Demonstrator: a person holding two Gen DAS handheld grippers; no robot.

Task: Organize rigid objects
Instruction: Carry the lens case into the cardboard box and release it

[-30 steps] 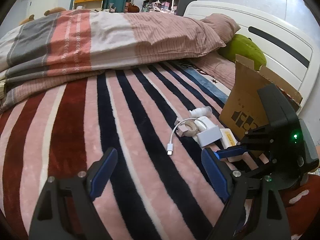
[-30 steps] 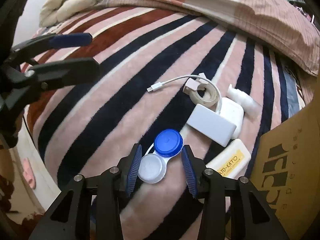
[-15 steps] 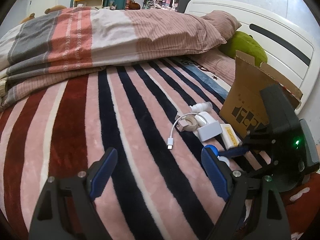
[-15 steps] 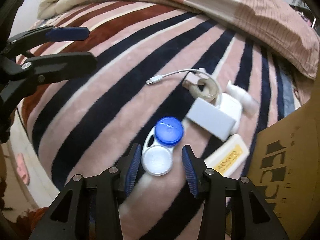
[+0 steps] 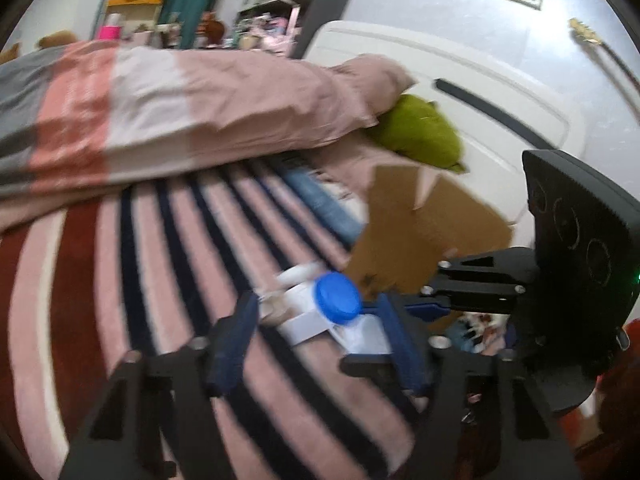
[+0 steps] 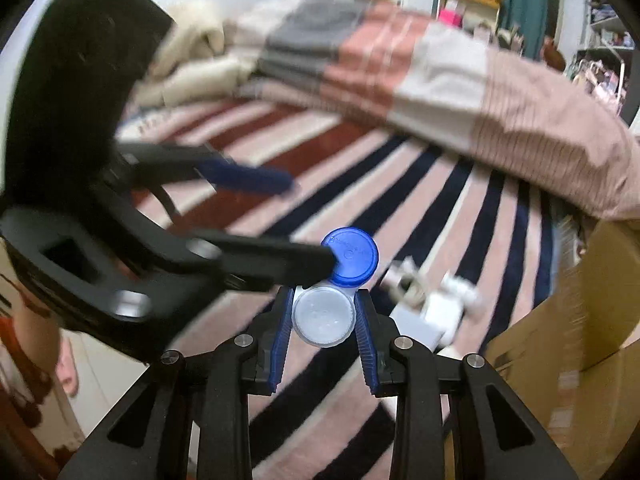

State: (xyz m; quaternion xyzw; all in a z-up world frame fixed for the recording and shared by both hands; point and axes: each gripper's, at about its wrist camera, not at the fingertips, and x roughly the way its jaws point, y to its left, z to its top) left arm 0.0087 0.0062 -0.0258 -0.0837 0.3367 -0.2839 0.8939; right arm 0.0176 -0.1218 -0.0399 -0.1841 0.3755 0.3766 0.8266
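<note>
A contact lens case [image 6: 352,256] with one blue cap and one white cap hangs above the striped blanket [image 6: 420,184]. My right gripper [image 6: 323,297] is shut on it, its blue pads pressing the white cap from both sides, and its jaws are still closing. In the left wrist view the blue cap [image 5: 338,298] shows between the fingers of my left gripper [image 5: 318,308], nearer the right finger. The left jaws are closing; in the right wrist view the lower finger [image 6: 280,260] reaches the blue cap's edge while the upper finger [image 6: 248,176] stands well apart.
An open cardboard box [image 5: 420,232] stands at the right by the white headboard [image 5: 460,80]. A white charger block [image 6: 436,312], a coiled cable and a small bottle lie on the blanket beside it. A folded duvet [image 5: 200,112] and a green cushion [image 5: 416,132] lie behind.
My right gripper shut on the lens case and lifted it off the blanket. Both grippers rose and tilted up. The left jaws narrowed and came around the blue cap.
</note>
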